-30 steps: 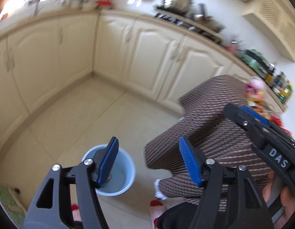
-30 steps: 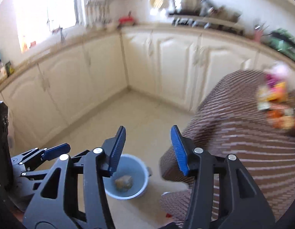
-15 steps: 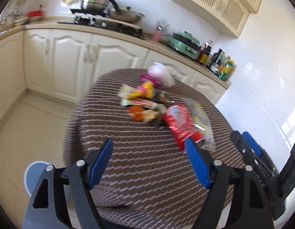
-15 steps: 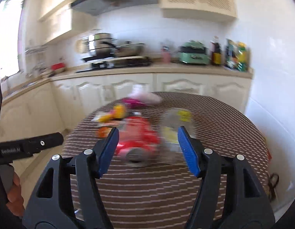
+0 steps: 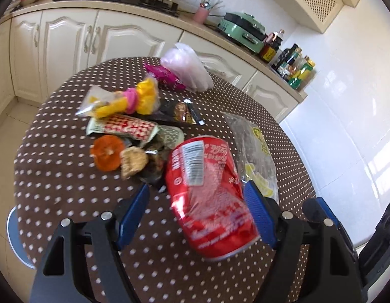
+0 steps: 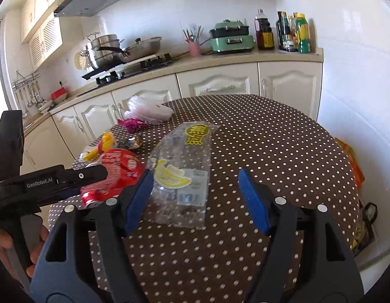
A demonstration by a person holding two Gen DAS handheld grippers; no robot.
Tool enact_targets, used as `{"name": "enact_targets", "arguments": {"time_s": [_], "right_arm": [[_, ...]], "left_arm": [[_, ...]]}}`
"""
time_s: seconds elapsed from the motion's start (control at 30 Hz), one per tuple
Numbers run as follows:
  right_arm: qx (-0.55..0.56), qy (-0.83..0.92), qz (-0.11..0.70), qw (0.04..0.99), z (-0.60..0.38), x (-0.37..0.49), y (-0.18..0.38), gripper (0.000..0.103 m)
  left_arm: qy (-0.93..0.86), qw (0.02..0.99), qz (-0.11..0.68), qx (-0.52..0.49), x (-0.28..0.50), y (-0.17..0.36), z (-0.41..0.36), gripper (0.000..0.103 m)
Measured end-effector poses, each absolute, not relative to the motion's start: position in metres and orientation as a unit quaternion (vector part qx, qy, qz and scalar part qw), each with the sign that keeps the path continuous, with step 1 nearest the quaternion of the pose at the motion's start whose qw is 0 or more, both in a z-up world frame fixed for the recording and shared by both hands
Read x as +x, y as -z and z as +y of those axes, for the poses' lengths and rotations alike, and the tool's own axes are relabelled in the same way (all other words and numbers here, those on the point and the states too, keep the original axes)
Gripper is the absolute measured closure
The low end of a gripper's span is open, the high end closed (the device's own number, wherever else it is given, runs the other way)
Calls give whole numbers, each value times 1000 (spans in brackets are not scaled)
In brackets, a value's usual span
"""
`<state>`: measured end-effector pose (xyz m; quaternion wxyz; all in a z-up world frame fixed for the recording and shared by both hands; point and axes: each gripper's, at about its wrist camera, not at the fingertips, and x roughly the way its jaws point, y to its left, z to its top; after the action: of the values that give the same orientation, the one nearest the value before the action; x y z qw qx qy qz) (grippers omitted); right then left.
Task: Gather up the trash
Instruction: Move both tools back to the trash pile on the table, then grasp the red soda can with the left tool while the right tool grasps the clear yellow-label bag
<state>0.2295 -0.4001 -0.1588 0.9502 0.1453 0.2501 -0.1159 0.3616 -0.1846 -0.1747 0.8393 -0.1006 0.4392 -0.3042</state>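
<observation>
Two gaping claws (image 5: 196, 205) (image 6: 195, 197) above red can (image 5: 205, 194) and clear bag (image 6: 185, 174).

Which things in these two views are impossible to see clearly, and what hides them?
- Left wrist view: the blue bin, mostly hidden behind the table edge.
- Left wrist view: the red can, label text blurred.
- Right wrist view: the orange bag, mostly behind the table's far side.

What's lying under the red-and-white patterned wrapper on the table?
The red-and-white wrapper overlaps a green patterned wrapper, whose ends stick out on either side. Whatever lies beneath its middle is covered.
</observation>
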Motion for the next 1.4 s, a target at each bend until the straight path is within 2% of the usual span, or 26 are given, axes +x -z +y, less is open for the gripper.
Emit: {"name": "enact_targets", "arguments": {"time_s": [0.03,0.07,0.27,0.4,0.6,0.63,0.67,0.7,0.77,0.83,0.9,1.1,1.27,1.4], "right_arm": [[151,113,255,948,-401,232,161,32],[160,108,262,945,-405,238,164,32],[212,77,311,923,-419,267,174,31],[205,87,328,918,-419,288,173,26],[223,72,373,898,-421,317,190,26],[217,74,374,899,-419,316,189,30],[212,68,375,900,-417,317,189,55],[212,63,379,899,-415,318,190,68],[210,56,379,899,-413,320,189,76],[193,57,368,908,-405,316,184,89],[161,73,339,924,-390,302,171,93],[124,47,263,956,-337,262,127,95],[93,-28,251,963,-268,264,105,95],[56,-104,269,956,-183,282,112,95]], "left_arm": [[309,838,440,-92,362,176,-189,57],[314,836,440,-90,363,178,-192,72],[334,852,394,-82,345,157,-185,88],[321,872,363,-72,331,139,-171,89],[308,888,335,-68,318,125,-147,89],[304,890,332,-67,316,124,-143,89],[301,893,329,-67,314,123,-140,89],[299,894,325,-71,313,121,-134,89],[295,897,321,-75,311,118,-127,89],[288,900,317,-79,309,116,-118,89],[281,903,314,-83,309,113,-109,89],[262,912,298,-102,301,108,-59,89],[225,921,292,-128,296,112,6,89],[175,926,300,-148,294,127,74,89]]}}
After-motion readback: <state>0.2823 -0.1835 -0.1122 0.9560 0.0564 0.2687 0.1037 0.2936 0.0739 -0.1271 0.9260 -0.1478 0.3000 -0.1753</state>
